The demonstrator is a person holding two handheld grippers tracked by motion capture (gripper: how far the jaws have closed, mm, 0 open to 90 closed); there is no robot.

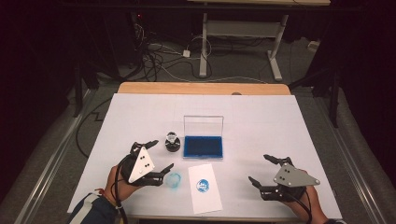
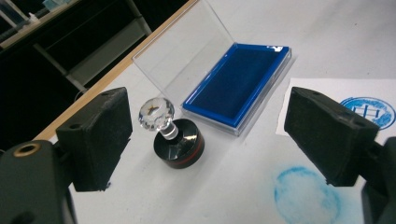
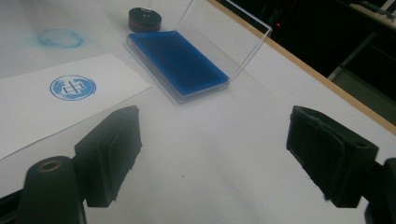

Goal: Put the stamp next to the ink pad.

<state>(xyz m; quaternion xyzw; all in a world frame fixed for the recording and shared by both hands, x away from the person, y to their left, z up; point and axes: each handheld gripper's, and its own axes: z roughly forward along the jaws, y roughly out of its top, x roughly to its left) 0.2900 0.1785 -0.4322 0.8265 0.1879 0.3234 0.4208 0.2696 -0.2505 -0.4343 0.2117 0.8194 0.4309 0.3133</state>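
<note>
Closest to the camera in the high view are the two hand-held tools, both low over the near edge of the white table point(image 1: 280, 116). The left gripper point(image 1: 158, 160) has its jaws spread wide with nothing pinched between them. In the left gripper view the stamp point(image 2: 175, 140) sits just beyond and between the jaw tips, not touching either one. It's a black round base with a red band and a clear faceted knob on top, standing upright on the table.

Just beside it, to the right in the high view, is the ink pad point(image 1: 203, 146), a blue tray with its clear lid point(image 1: 203, 125) propped open behind it. Nearer the person lies a paper slip point(image 1: 205, 187) with a round blue print point(image 1: 202, 185) on it. Left of the slip there's a smudgy blue ring point(image 1: 173, 179) right on the table surface, close under the left gripper.

The right gripper point(image 1: 261, 170) is well apart from all that, off to the right, jaws spread wide too and holding nothing.
</note>
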